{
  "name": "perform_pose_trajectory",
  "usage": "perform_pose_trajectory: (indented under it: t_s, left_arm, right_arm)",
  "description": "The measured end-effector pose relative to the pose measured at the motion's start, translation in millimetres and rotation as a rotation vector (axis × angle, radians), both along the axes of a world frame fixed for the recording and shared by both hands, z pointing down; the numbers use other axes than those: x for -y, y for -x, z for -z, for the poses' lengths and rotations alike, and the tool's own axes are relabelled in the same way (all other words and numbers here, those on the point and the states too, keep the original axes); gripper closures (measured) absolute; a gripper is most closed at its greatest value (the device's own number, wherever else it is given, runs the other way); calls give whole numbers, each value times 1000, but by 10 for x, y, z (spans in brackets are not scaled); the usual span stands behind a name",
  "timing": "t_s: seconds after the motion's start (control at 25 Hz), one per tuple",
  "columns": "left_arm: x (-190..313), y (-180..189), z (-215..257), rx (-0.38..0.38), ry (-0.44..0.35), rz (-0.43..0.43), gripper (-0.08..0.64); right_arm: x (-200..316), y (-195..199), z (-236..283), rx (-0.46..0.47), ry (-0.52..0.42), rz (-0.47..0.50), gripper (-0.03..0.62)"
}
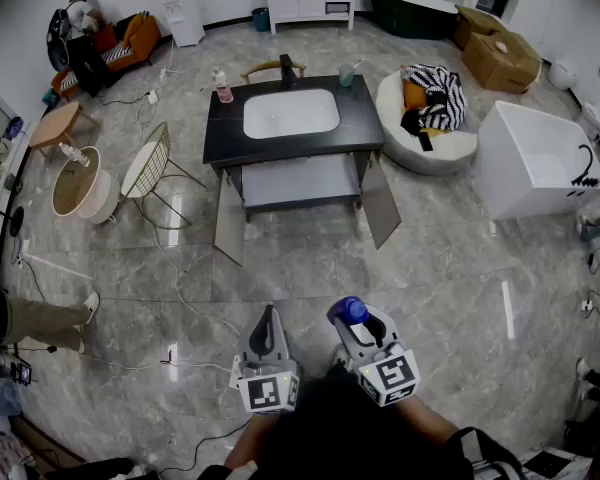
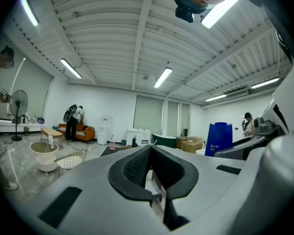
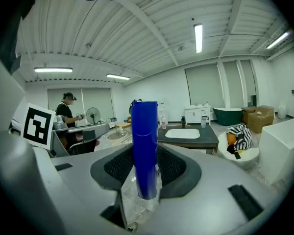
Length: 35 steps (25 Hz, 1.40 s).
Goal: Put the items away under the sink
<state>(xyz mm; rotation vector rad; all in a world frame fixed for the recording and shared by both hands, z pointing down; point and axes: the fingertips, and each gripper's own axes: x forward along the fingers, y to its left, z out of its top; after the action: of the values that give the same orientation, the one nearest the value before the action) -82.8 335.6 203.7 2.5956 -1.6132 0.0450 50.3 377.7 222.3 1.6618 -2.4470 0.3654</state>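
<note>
Bright ceiling tube lights (image 3: 198, 37), glare on floor (image 1: 507, 308), fisheye edges

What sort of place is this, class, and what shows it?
Likely a bathroom-fixture showroom or studio: a freestanding sink cabinet, a white bathtub and a dark tub stand apart.

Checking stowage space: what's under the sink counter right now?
A pale shelf between two open doors; nothing visible on it. Its rear, beneath the counter, is hidden.

The head view looks steeply down from high over the grey marble floor (image 1: 310, 268), while both gripper views look forward from low along their jaws, the right sharing the distant black-topped bench with white basin (image 1: 225, 133) (image 3: 209, 135).
</note>
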Motion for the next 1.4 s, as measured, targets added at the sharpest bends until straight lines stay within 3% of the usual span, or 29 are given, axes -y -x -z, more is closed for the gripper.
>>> perform_pose_trajectory:
  t_s: [0.96,1.2,1.4]
  left_arm:
    - [-155,-566,-127,13,3,42,543]
    - [404,-519,-310,16,2,37,543]
    - [1105,-480,-432,4,33,25,543]
  right_arm:
    - [-68,-515,-256,16,24,62,445]
    - [481,-494,-378,11,15,43,445]
    - [1138,-422,-489,-50,19,65,445]
